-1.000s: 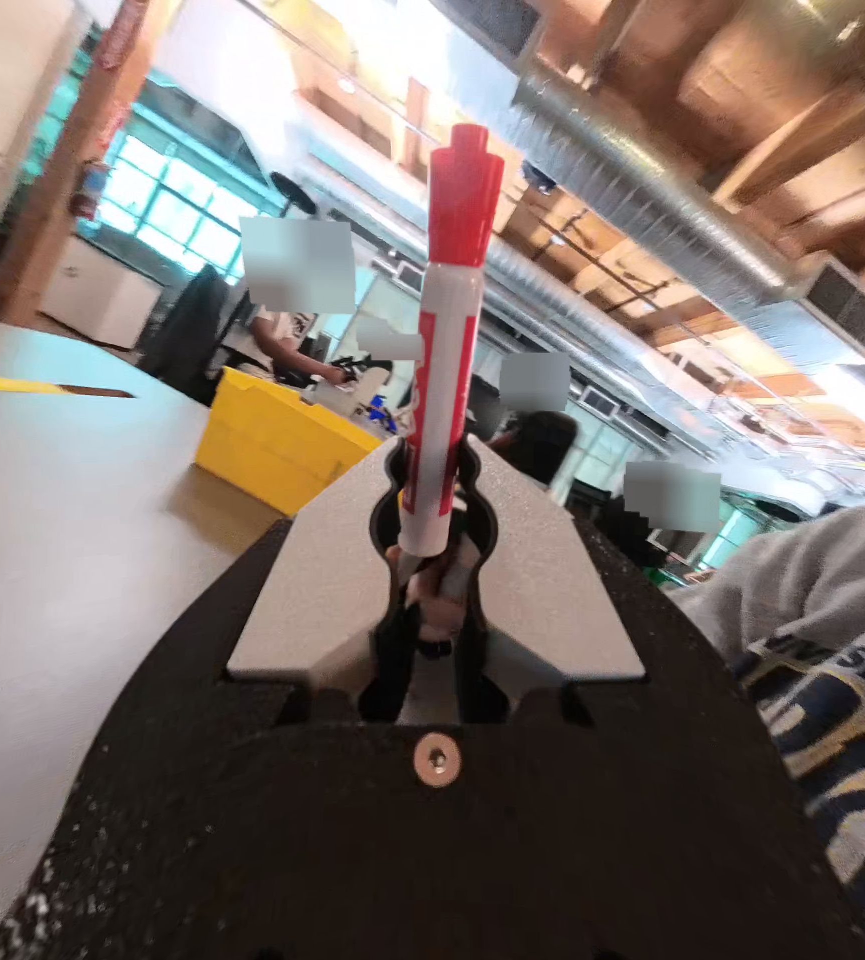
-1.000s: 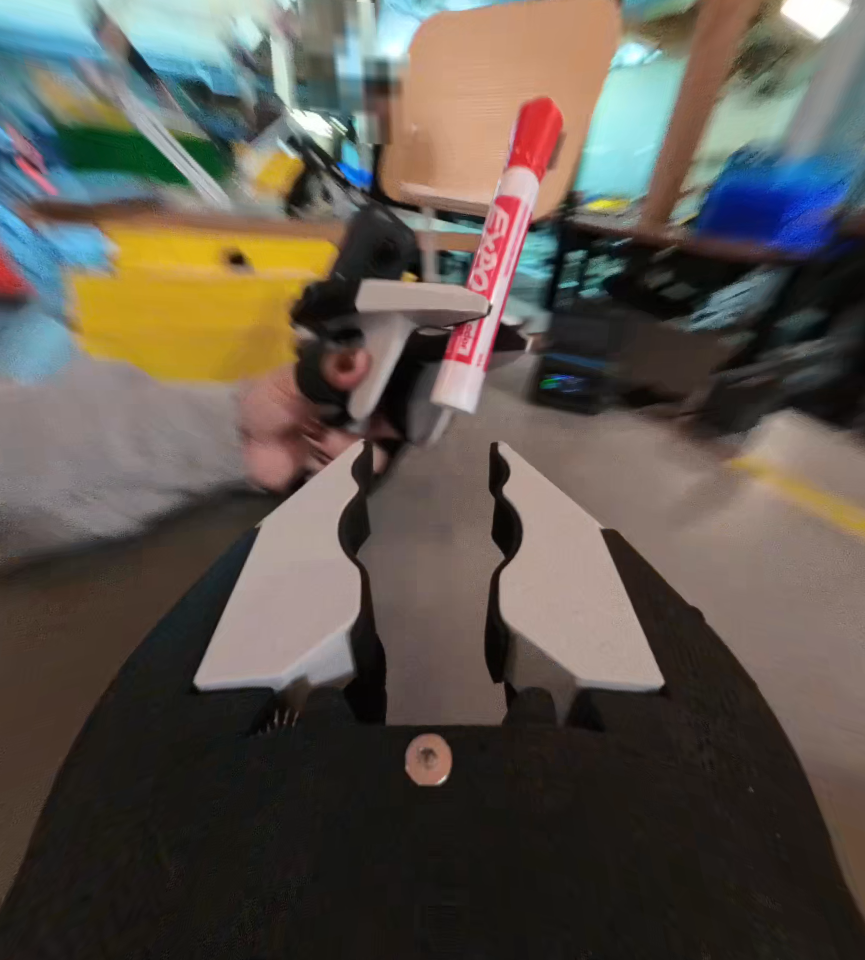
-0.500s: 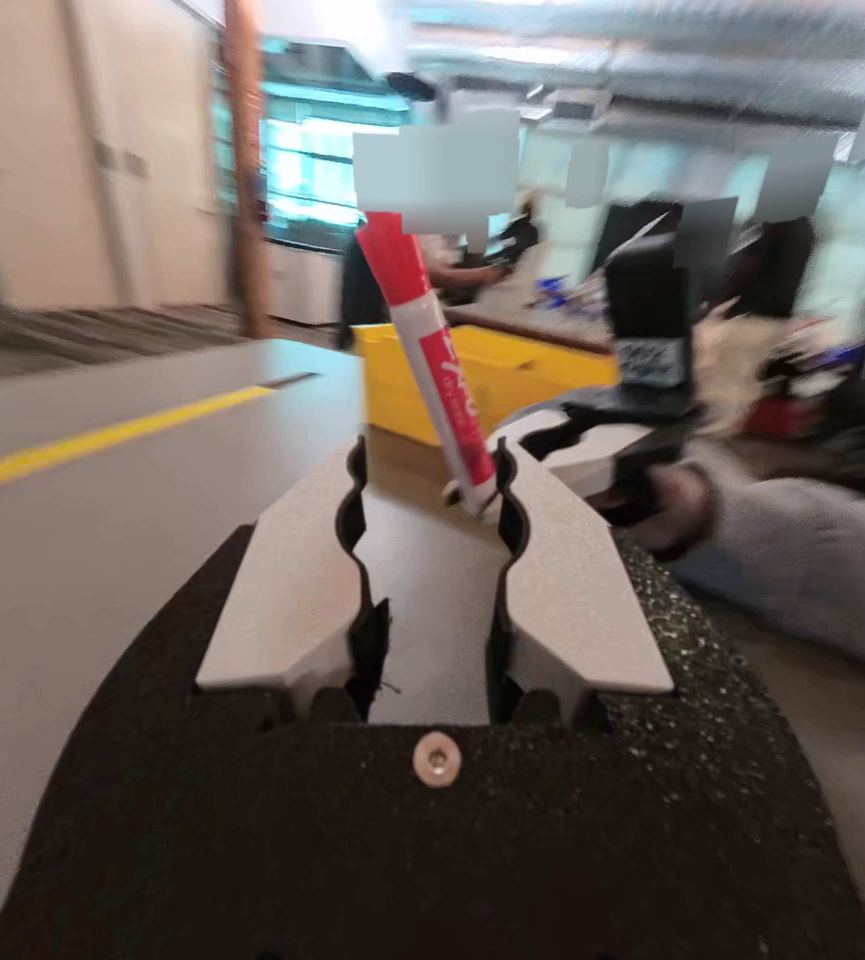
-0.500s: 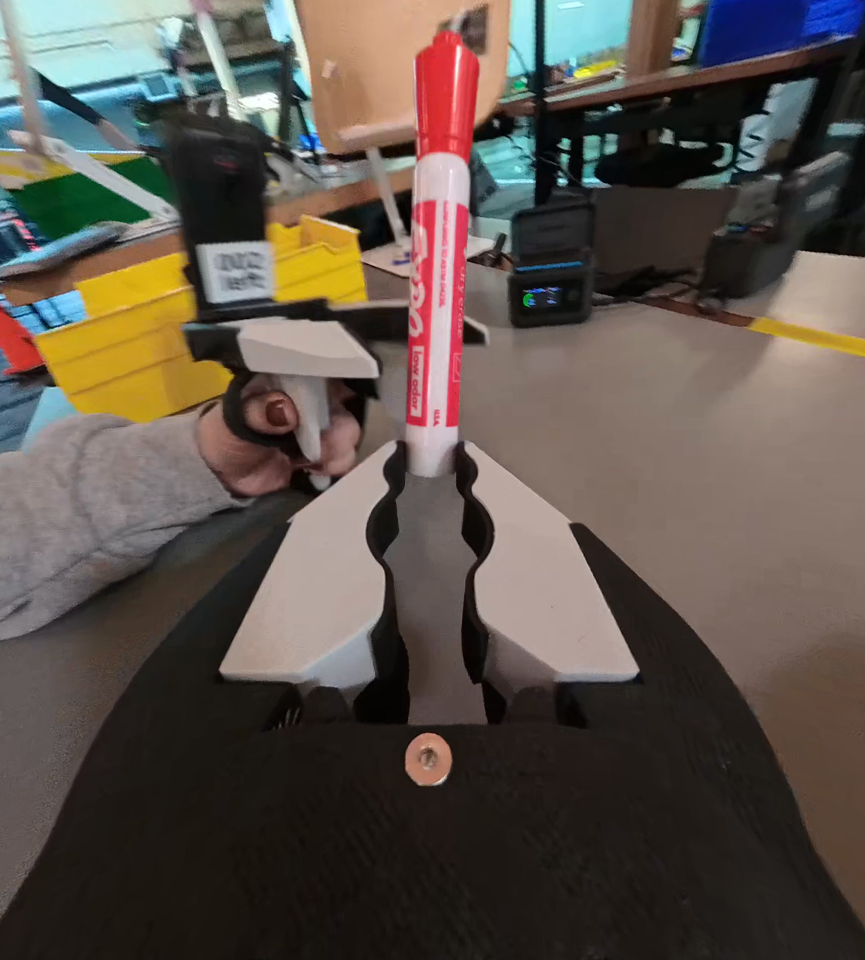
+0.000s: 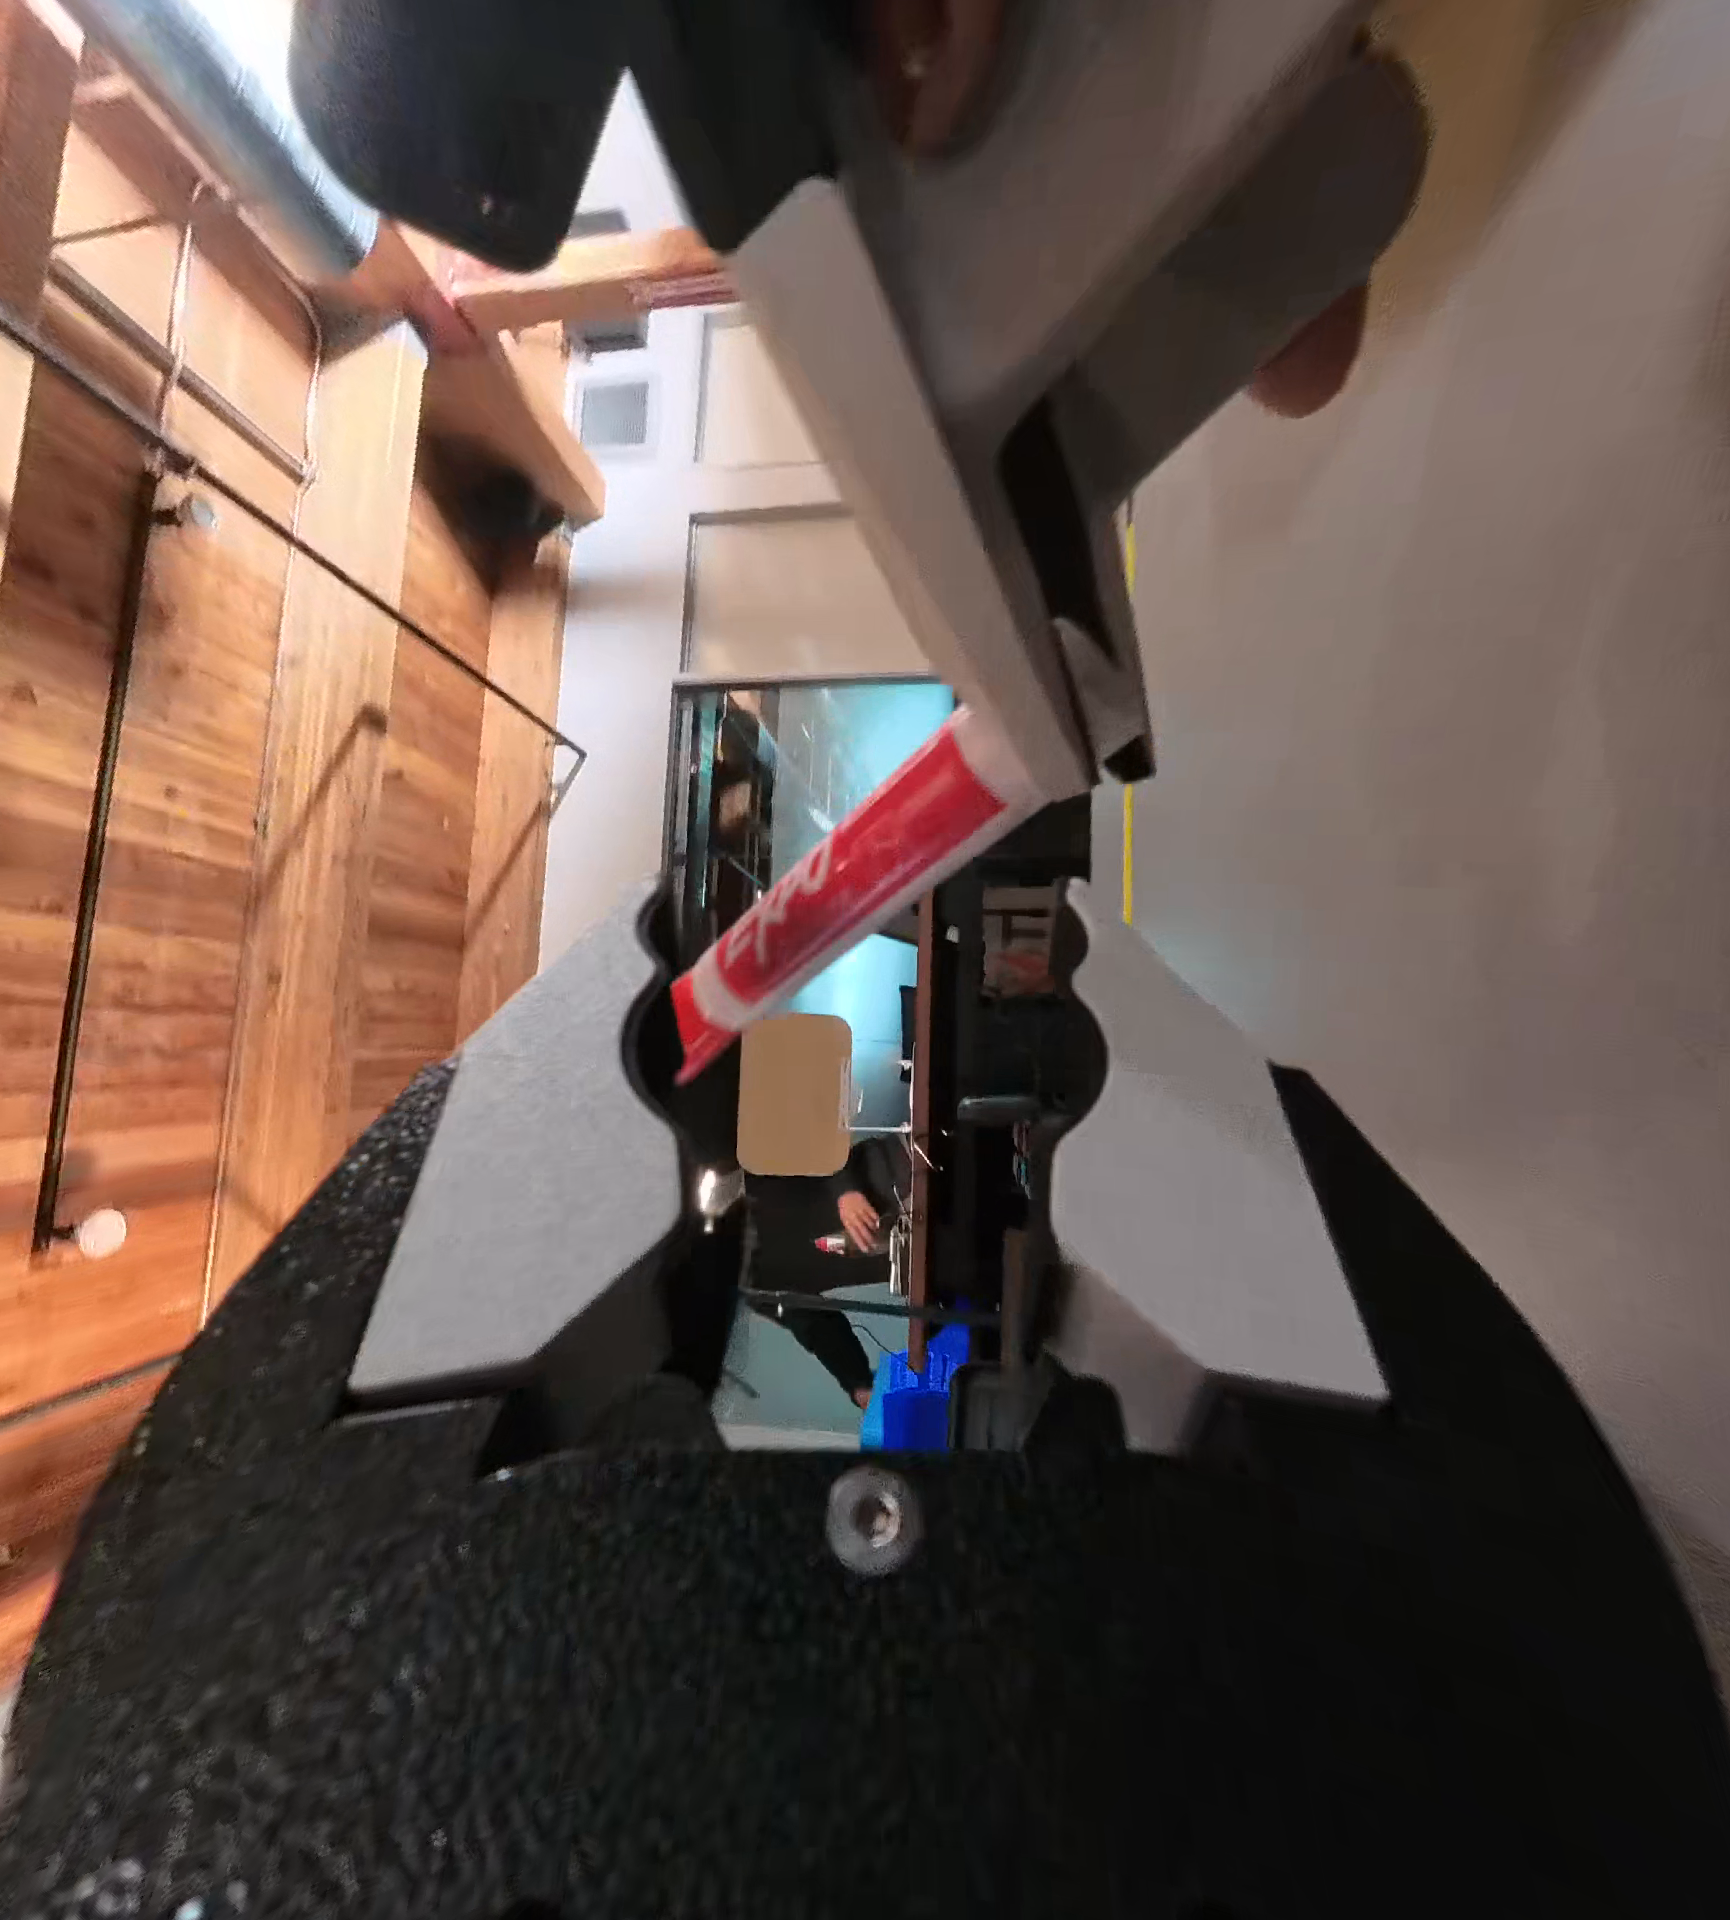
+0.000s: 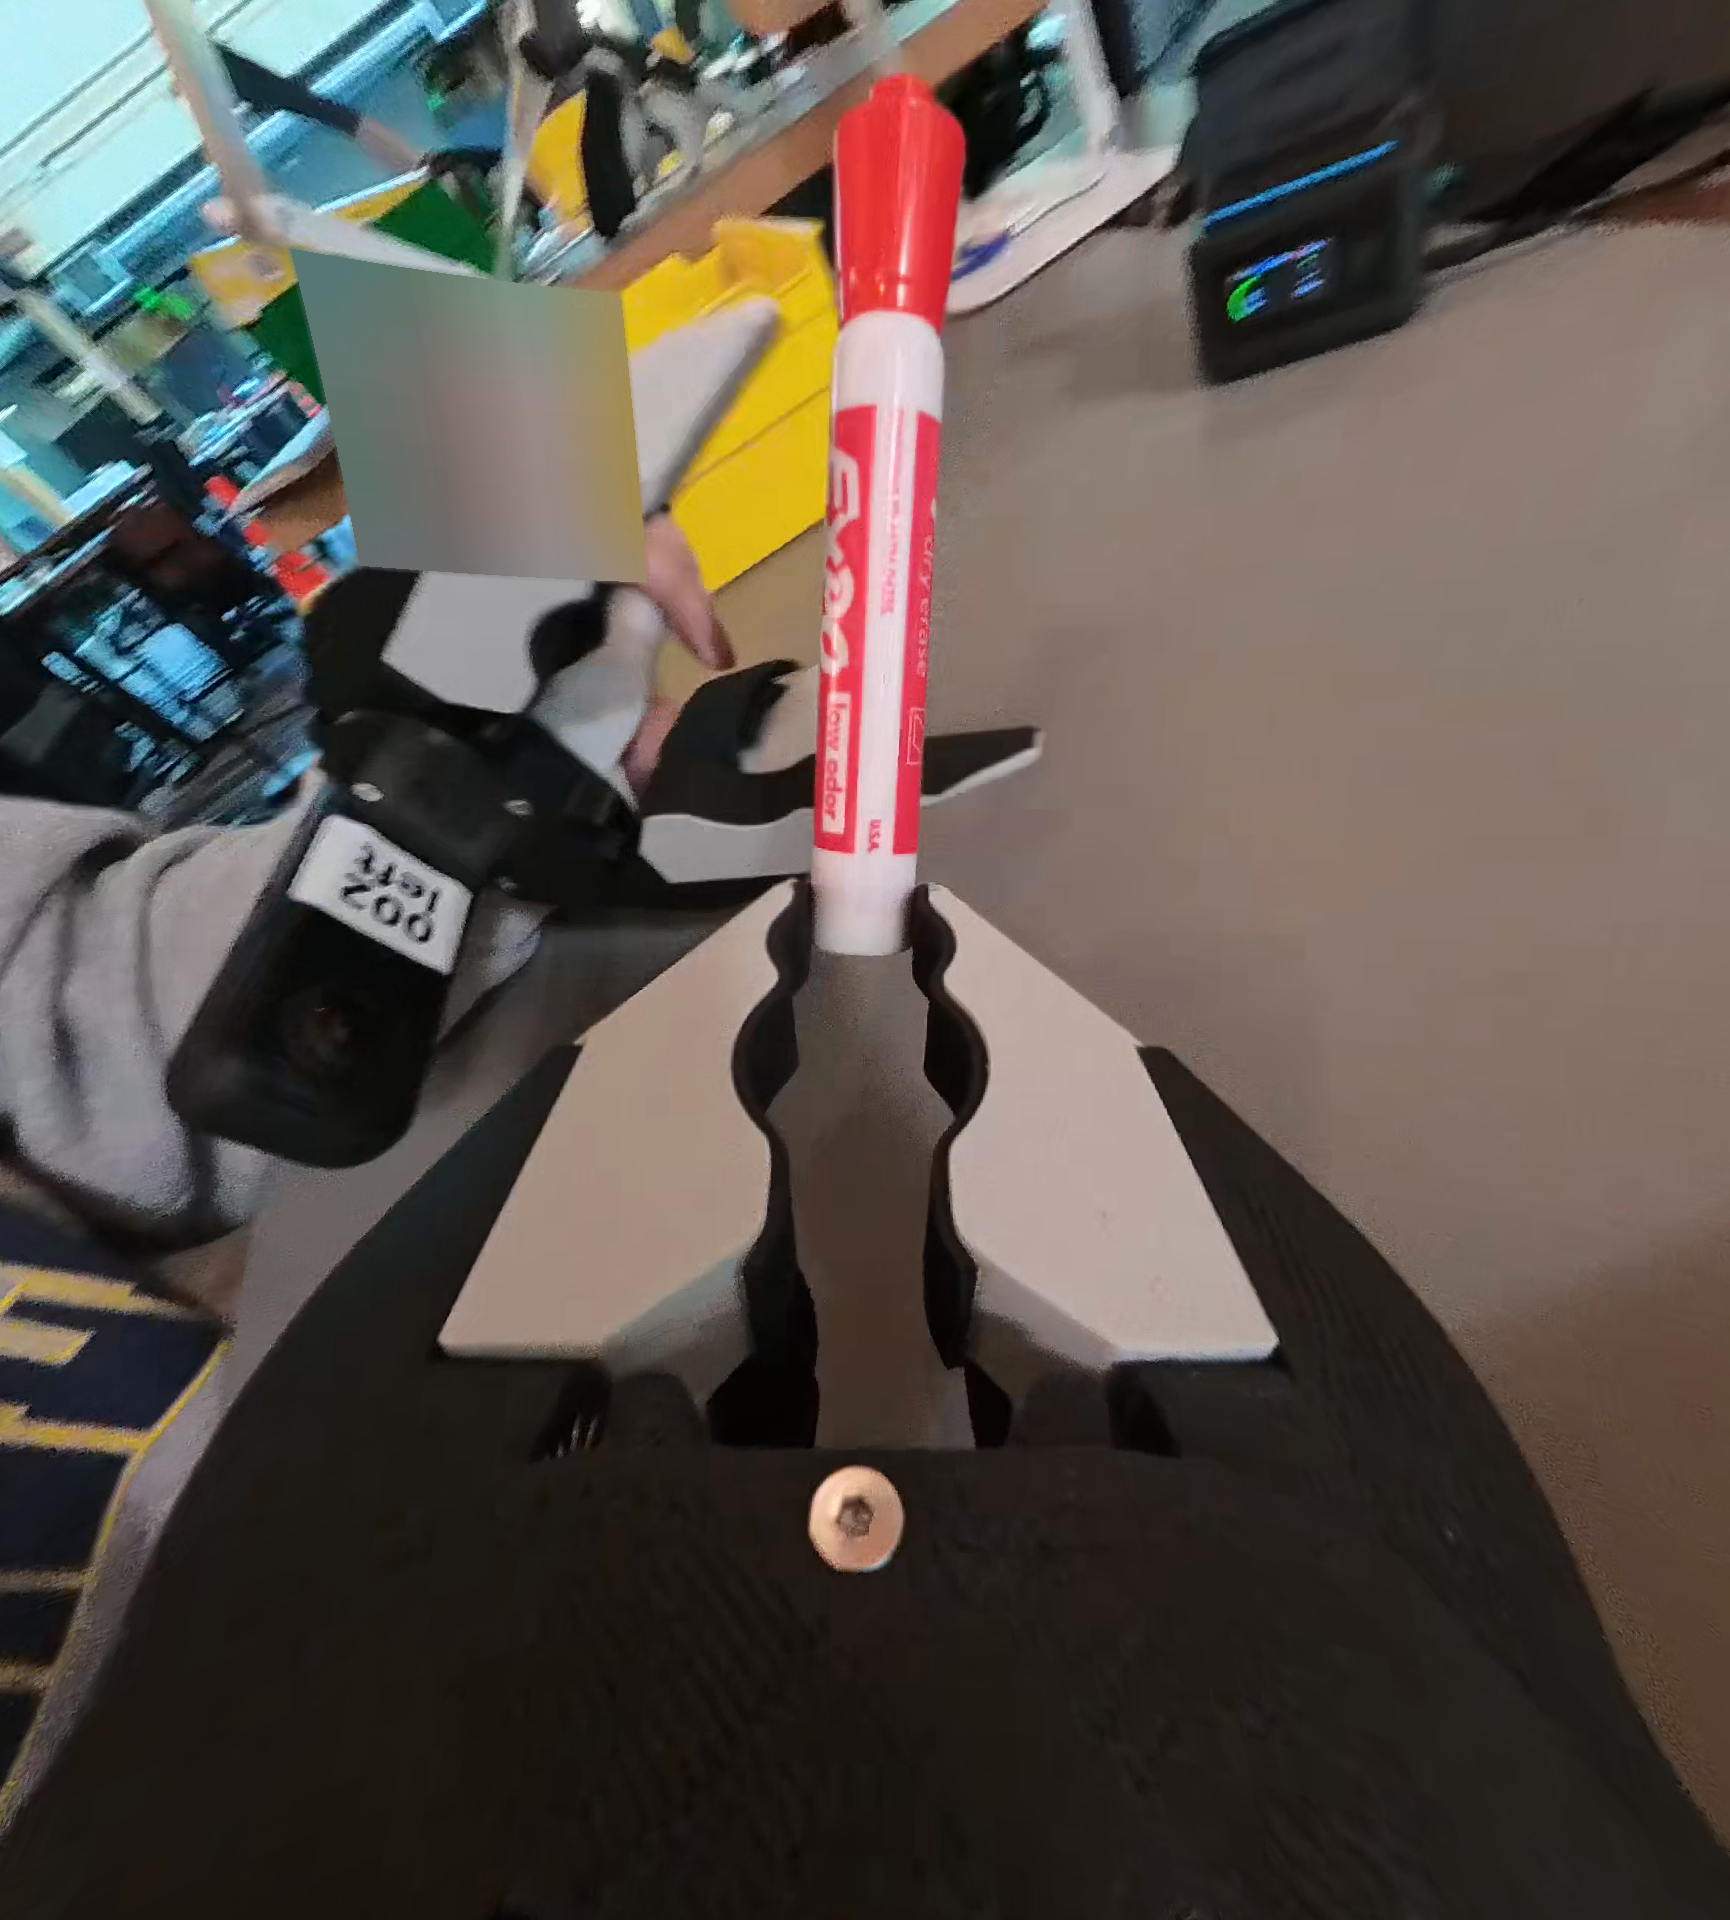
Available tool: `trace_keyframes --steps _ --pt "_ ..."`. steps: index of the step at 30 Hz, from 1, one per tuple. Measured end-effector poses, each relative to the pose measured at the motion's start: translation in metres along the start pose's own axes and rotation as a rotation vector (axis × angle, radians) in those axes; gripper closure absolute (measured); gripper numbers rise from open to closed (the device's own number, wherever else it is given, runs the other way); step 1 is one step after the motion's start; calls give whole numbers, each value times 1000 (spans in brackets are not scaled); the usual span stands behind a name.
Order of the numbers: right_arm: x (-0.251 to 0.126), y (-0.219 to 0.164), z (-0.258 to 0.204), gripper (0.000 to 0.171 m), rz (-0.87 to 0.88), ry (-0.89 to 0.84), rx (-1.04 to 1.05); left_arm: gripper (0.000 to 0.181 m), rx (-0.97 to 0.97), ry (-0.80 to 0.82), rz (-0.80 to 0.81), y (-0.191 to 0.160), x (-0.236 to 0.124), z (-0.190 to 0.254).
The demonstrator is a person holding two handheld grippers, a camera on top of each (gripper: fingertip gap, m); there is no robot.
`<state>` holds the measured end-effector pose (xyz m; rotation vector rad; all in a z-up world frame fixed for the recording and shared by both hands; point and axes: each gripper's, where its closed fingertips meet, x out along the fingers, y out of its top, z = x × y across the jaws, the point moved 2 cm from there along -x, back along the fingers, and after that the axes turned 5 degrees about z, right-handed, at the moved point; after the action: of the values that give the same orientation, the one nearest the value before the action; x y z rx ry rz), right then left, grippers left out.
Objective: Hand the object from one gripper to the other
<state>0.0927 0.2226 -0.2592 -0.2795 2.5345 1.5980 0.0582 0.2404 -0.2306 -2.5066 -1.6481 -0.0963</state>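
I read the right gripper [image 6: 861,914] clamped at its fingertips, pointing toward 12 o'clock. The left gripper [image 5: 866,997] stands spread wide, empty, sitting at 9 o'clock of the right.

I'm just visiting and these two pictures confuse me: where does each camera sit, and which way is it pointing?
Left wrist view: rides on the left claw, open, tilted up toward wooden ceiling; the right claw crosses above, holding the marker.
Right wrist view: rides on the right claw, looking across the grey table; its tips pinch the upright marker; a grey sleeve and the left claw show left.
Shared: the marker, both claws.
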Motion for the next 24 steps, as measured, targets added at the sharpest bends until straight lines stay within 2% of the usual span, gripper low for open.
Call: trace_keyframes --steps 1,3,5,6,8,10,11,14,16,19,24 --pt "1 -2 -6 154 -15 32 0 121 8 -2 5 1 0 1" --pt "4 -3 -11 153 -21 55 -20 152 -10 8 -6 -1 -1 -3" --pt "4 7 -13 151 54 39 -78 165 -71 -42 -61 -12 0 1" --pt "2 17 -15 140 121 31 -112 167 -131 -33 -97 -19 0 -1" --pt "-5 34 -14 123 239 -19 -208 167 -366 -17 -126 -31 1 -8" --pt "-12 42 -10 120 303 -87 -299 166 -728 -22 -74 -36 1 -14" --pt "-12 43 -8 120 315 -113 -318 166 -950 -58 3 -32 1 -16" --pt "-6 42 -7 120 327 -120 -303 167 -1568 -138 429 -11 -8 -41" --pt "-1 41 -10 121 343 -82 -270 167 -1891 -174 689 -12 -17 -59" --pt "5 41 -18 122 375 21 -160 168 -2105 -162 917 -19 -25 -68" --pt "8 48 -33 133 452 159 -10 167 -2203 -130 1082 -14 -29 -76"
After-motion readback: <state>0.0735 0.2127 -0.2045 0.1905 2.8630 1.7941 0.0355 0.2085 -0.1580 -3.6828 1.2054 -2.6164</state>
